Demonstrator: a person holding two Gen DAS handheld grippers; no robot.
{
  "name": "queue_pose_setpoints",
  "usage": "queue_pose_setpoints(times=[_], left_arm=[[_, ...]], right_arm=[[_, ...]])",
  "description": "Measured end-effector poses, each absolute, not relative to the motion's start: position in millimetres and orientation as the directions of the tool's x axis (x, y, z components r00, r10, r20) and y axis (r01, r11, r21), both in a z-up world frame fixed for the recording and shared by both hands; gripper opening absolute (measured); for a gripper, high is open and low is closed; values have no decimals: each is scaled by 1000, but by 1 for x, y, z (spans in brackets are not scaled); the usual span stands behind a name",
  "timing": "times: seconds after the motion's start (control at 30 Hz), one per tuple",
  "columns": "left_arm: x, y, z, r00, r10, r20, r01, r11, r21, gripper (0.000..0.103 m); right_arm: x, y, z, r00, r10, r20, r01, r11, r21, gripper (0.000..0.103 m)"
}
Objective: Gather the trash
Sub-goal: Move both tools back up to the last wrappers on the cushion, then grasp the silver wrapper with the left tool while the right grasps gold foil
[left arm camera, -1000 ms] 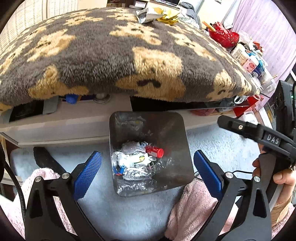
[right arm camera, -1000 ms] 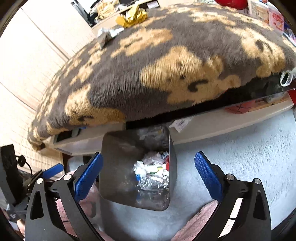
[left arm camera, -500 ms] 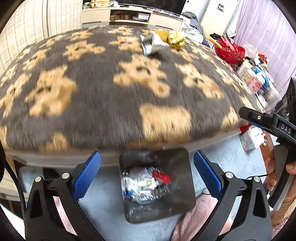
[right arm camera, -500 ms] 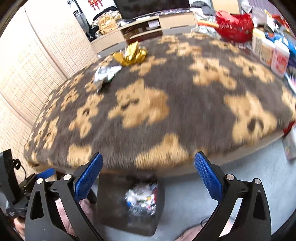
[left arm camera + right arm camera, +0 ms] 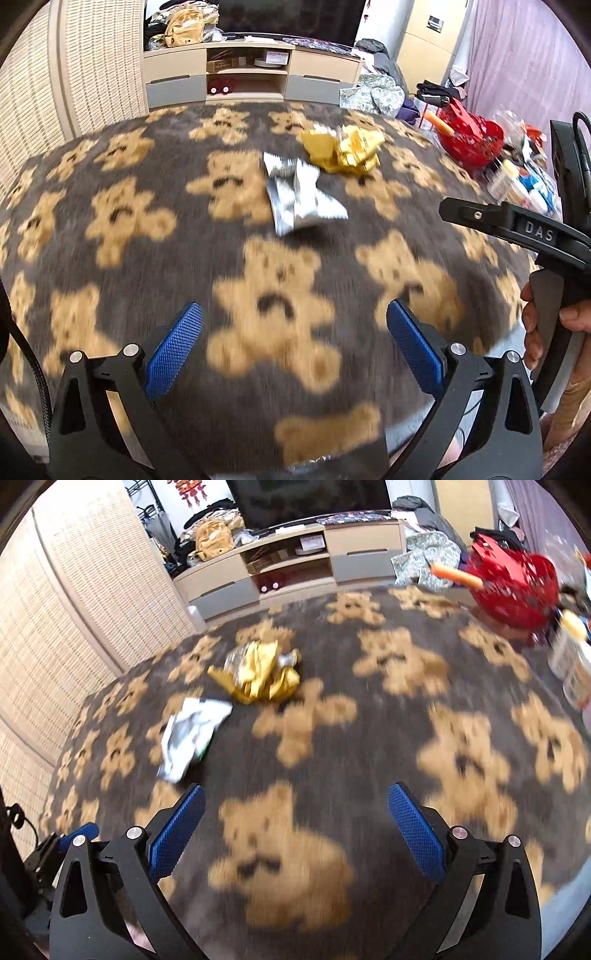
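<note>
A crumpled silver wrapper point(image 5: 301, 195) lies on the grey bear-patterned blanket point(image 5: 147, 258), with a crumpled gold wrapper point(image 5: 343, 151) just behind it. Both show in the right wrist view too: the silver wrapper point(image 5: 192, 734) at left and the gold wrapper point(image 5: 258, 675) beyond it. My left gripper point(image 5: 291, 350) is open and empty above the blanket's near part. My right gripper point(image 5: 295, 834) is open and empty, also over the near part; its body shows in the left wrist view point(image 5: 517, 229). The trash bin is hidden below the blanket edge.
A red basket point(image 5: 469, 136) and several bottles and jars point(image 5: 517, 184) crowd the table's right side. A TV cabinet point(image 5: 251, 74) stands behind. A woven screen point(image 5: 74, 627) stands at the left.
Both grippers have risen from the bin on the floor to above the blanket-covered table. The bin has dropped out of view and the wrappers are now nearer.
</note>
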State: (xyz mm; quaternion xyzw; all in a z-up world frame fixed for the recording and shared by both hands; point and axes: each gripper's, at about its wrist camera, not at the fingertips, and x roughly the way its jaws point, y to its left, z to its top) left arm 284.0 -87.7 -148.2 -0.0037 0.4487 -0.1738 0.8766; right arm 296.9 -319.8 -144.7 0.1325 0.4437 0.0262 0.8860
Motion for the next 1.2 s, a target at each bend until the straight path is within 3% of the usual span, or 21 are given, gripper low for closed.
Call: queue_pose_setpoints(times=[0.3,0.77,0.87,1.0,1.07,1.2], left_arm=[[347,-111,-143,562,-271,-781,296,948,-117,95],[398,-126,-185,526,-260,-810,280,952,-124,93],[403,-125,-191,511,-280,-813,290,946,-143,80],[407,-122,-195,506,-274,-818,280,949,-145,57],[408,-122,-196,502,-261,-825,276,952,-134,43],[399,-123,-192,521,-239,-820,300,950,-86,34]], right_arm=[[377,-323,-144,596,194,-779,70,954,291,99],[440,-301,-182,562,243,-791,16,953,303,98],[443,-302,-189,565,324,-758,-13,923,385,82],[442,-298,-187,569,367,-736,-31,904,427,48],[439,-290,-182,570,339,-748,-55,925,376,41],[428,-279,-173,585,282,-760,-80,953,292,32]])
